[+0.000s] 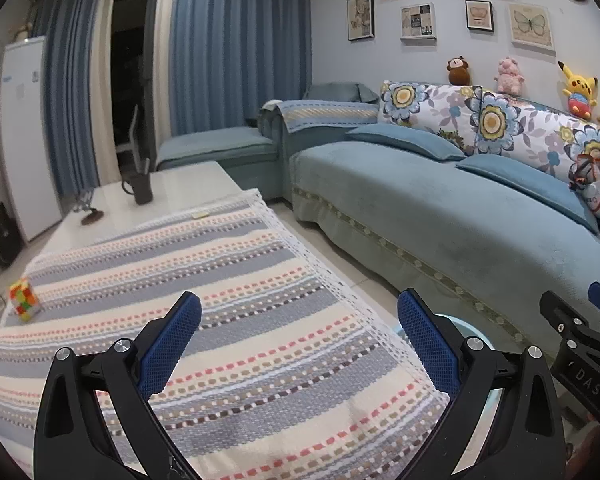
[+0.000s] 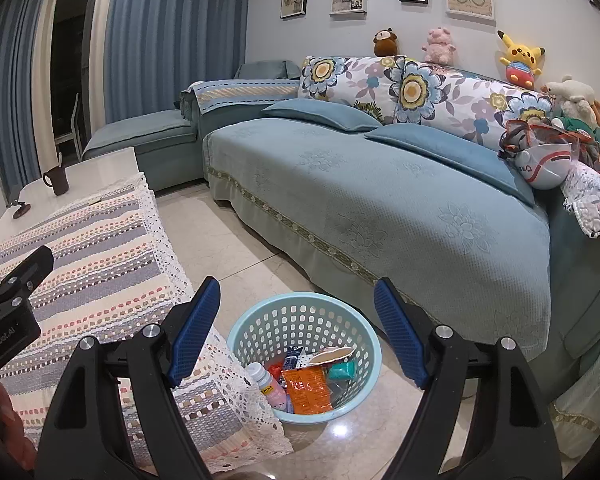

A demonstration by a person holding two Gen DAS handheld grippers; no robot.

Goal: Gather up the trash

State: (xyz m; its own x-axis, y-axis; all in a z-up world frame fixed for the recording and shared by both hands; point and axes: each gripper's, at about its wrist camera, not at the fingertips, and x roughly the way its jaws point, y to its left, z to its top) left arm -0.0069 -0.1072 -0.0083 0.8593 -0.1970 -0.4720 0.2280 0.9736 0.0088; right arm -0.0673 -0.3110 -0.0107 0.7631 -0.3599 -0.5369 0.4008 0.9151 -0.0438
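Observation:
A light blue plastic basket (image 2: pixel 300 322) stands on the tiled floor between the table and the sofa. It holds an orange packet (image 2: pixel 306 390), a small white bottle (image 2: pixel 269 385), a teal wrapper (image 2: pixel 341 370) and other scraps. My right gripper (image 2: pixel 297 285) hovers above the basket, open, with nothing between its blue pads. My left gripper (image 1: pixel 299 299) is open and empty over the striped tablecloth (image 1: pixel 260 272). A sliver of the basket rim (image 1: pixel 474 329) shows behind its right finger.
A colourful puzzle cube (image 1: pixel 24 300) lies at the cloth's left edge. A dark mug (image 1: pixel 142 190) and a small stand (image 1: pixel 92 216) sit on the bare white tabletop beyond. The blue sofa (image 2: pixel 380 200) with cushions and plush toys fills the right side.

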